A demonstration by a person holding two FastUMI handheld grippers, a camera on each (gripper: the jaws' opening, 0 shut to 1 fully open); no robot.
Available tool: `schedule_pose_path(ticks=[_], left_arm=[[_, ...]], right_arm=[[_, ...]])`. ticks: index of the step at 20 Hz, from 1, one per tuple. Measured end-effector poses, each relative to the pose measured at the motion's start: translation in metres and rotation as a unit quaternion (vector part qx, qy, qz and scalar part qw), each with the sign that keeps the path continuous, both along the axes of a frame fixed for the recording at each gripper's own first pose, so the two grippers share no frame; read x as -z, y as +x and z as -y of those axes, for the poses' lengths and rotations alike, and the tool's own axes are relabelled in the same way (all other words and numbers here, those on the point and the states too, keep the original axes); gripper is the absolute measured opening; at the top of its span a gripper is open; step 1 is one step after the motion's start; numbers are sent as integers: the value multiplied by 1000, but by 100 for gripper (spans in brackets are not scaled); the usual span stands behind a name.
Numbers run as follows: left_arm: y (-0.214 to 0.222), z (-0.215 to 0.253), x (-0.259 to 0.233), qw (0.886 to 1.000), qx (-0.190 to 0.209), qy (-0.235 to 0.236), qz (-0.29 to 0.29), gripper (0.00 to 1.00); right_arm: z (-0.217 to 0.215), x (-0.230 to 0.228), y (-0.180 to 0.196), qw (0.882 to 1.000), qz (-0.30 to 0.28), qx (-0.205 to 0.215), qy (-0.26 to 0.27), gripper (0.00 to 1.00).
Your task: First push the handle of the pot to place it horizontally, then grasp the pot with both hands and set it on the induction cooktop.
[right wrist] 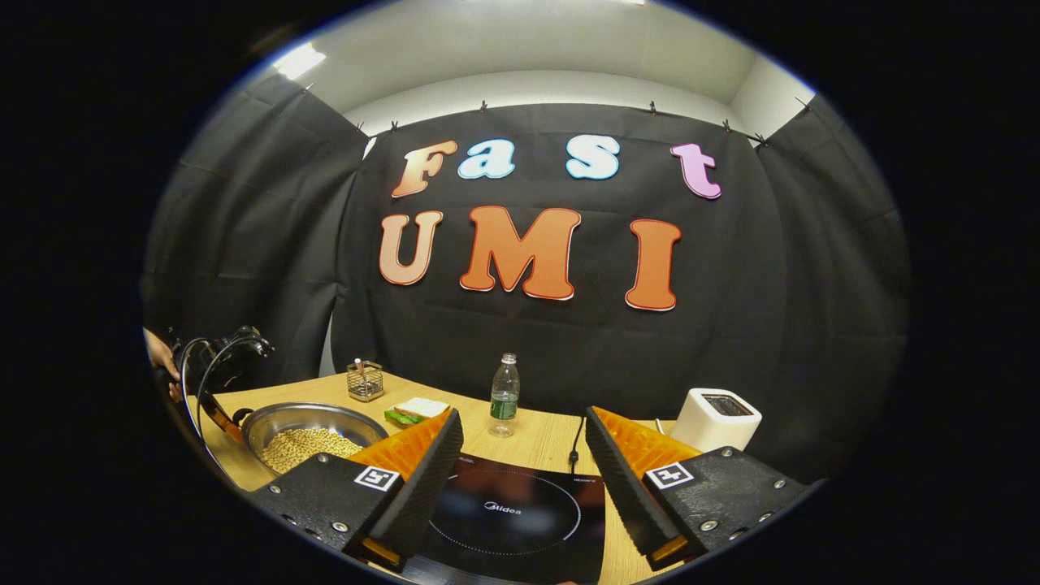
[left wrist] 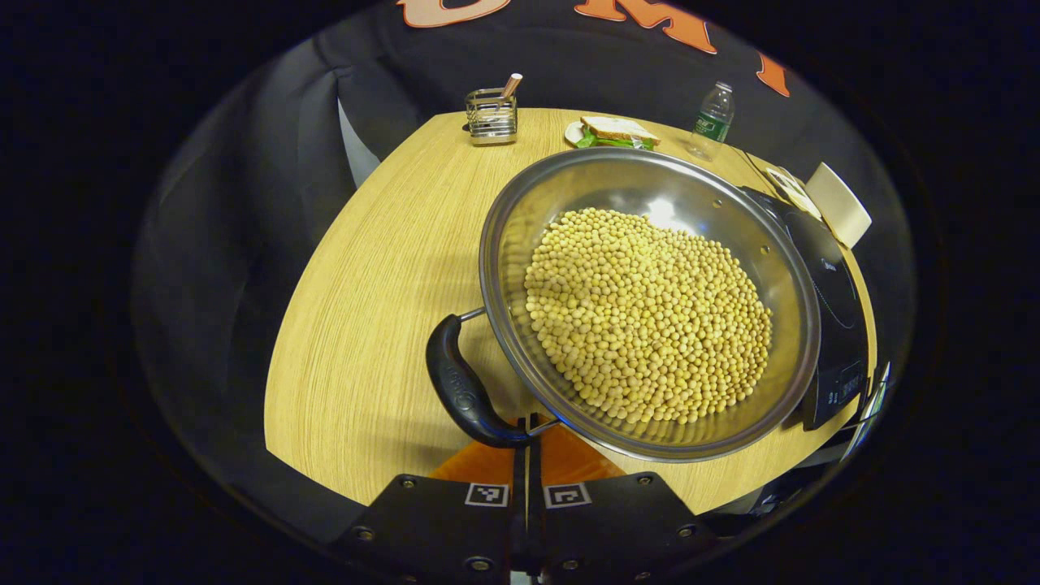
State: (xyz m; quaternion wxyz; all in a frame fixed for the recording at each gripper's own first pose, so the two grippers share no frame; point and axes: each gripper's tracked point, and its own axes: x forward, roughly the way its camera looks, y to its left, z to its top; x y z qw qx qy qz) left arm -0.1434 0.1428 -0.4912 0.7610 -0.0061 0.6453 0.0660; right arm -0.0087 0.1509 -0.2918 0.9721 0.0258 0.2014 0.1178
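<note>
Your left tongs [left wrist: 526, 455] are sitting squeezed together with almost no gap, their tips right at the near end of the black handle [left wrist: 463, 390] of the pot [left wrist: 646, 301], but you cannot tell if they are pinching it. Your right tongs [right wrist: 520, 455] are hanging wide open and holding nothing, up above the black induction cooktop [right wrist: 520, 520]. The pot, full of yellow beans [left wrist: 646, 317], is resting on the wooden surface [left wrist: 382, 268] just beside the cooktop, with a sandwich plate [left wrist: 613, 134], a water bottle [left wrist: 712, 118] and a wire holder [left wrist: 491, 114] lying farther back.
</note>
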Motion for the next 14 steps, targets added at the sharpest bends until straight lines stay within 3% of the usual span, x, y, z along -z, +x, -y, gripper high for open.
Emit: schedule_pose_path(ticks=[8, 14], left_arm=[[28, -28, 8, 999, 21, 37, 31, 1], [52, -51, 11, 994, 52, 76, 57, 2]], right_arm=[[6, 5, -6, 999, -27, 7, 17, 95], [-21, 19, -18, 997, -65, -16, 37, 95]])
